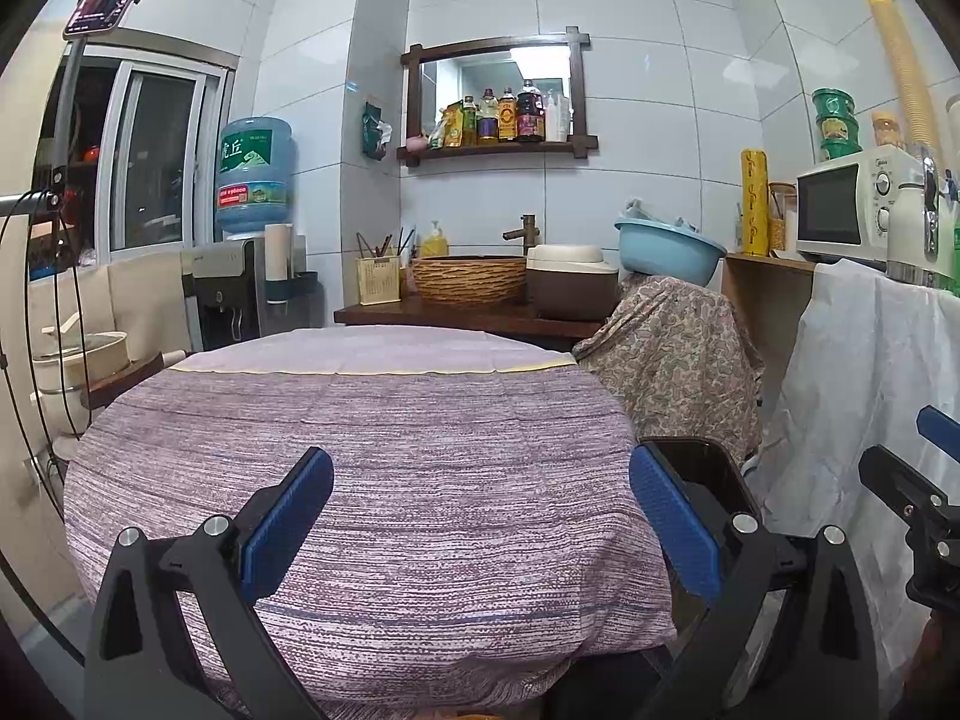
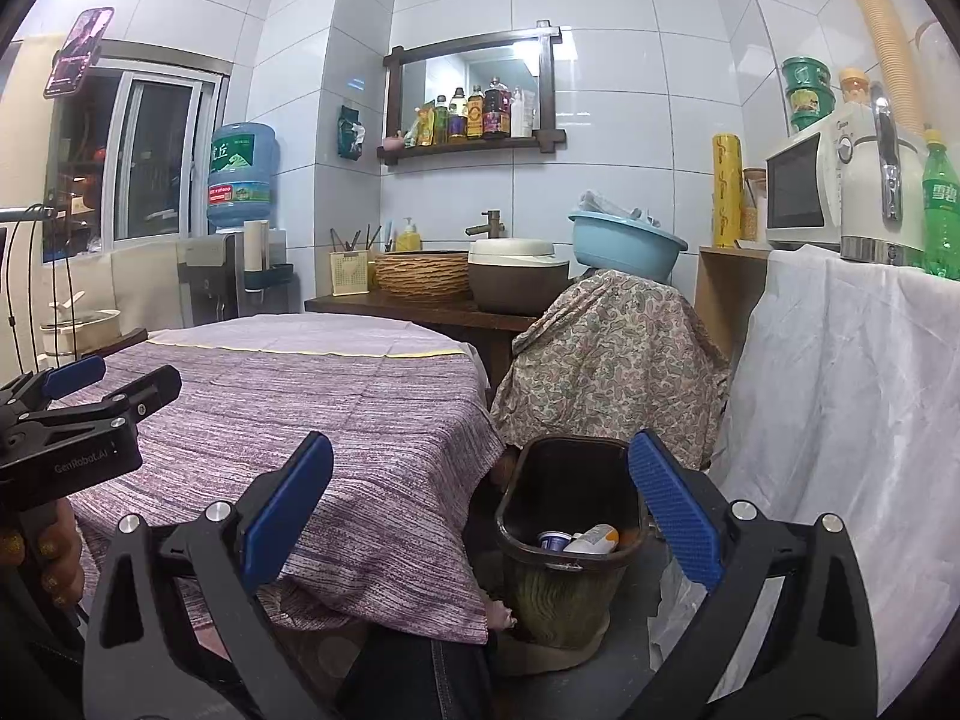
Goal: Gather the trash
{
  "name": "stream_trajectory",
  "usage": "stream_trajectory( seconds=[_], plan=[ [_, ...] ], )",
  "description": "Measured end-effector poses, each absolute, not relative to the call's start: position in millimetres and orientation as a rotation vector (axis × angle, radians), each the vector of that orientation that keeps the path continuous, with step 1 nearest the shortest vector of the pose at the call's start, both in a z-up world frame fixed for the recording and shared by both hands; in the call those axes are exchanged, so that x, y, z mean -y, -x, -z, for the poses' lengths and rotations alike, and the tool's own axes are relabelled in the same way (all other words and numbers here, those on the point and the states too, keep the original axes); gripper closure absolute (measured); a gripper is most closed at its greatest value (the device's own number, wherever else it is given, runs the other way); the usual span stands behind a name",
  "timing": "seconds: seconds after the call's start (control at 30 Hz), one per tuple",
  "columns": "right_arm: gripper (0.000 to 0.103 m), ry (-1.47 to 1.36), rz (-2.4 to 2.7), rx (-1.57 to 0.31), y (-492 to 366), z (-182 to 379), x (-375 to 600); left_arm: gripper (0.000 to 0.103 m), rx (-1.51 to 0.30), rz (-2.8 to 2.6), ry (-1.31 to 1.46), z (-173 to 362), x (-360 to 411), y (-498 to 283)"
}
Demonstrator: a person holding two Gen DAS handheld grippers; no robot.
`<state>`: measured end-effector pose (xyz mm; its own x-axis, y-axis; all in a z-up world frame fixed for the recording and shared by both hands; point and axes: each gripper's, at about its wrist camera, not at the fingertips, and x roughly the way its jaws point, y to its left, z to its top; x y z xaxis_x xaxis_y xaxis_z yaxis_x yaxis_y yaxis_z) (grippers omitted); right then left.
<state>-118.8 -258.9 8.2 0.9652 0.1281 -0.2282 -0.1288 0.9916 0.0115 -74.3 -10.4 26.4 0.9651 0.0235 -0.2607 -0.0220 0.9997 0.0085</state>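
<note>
A dark trash bin (image 2: pixel 570 516) stands on the floor right of the table, holding a small cup (image 2: pixel 553 539) and a white-and-orange bottle (image 2: pixel 594 537). Its rim also shows in the left wrist view (image 1: pixel 696 462). My right gripper (image 2: pixel 480 510) is open and empty, held above the table's right edge and the bin. My left gripper (image 1: pixel 480 516) is open and empty over the purple tablecloth (image 1: pixel 372 468). The left gripper also shows at the left of the right wrist view (image 2: pixel 96 390). The right gripper shows at the right edge of the left wrist view (image 1: pixel 912 468).
A paisley-covered object (image 2: pixel 606 360) stands behind the bin. A white cloth (image 2: pixel 840 390) drapes over the counter at right, with a microwave (image 2: pixel 804 186) and a green bottle (image 2: pixel 939 204) on top. A basket (image 2: pixel 420 273), a pot (image 2: pixel 516 276) and a blue basin (image 2: pixel 624 243) sit on the back counter.
</note>
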Motion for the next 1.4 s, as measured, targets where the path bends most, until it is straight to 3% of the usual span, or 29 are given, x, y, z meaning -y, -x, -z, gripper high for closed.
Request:
stream_trajectory(
  seconds=[1.4],
  plan=[
    [0.006,-0.003,-0.133,-0.240,117.9,-5.5,250.9,0.005,-0.273,-0.029,-0.008,-22.2,18.7,72.9]
  ],
)
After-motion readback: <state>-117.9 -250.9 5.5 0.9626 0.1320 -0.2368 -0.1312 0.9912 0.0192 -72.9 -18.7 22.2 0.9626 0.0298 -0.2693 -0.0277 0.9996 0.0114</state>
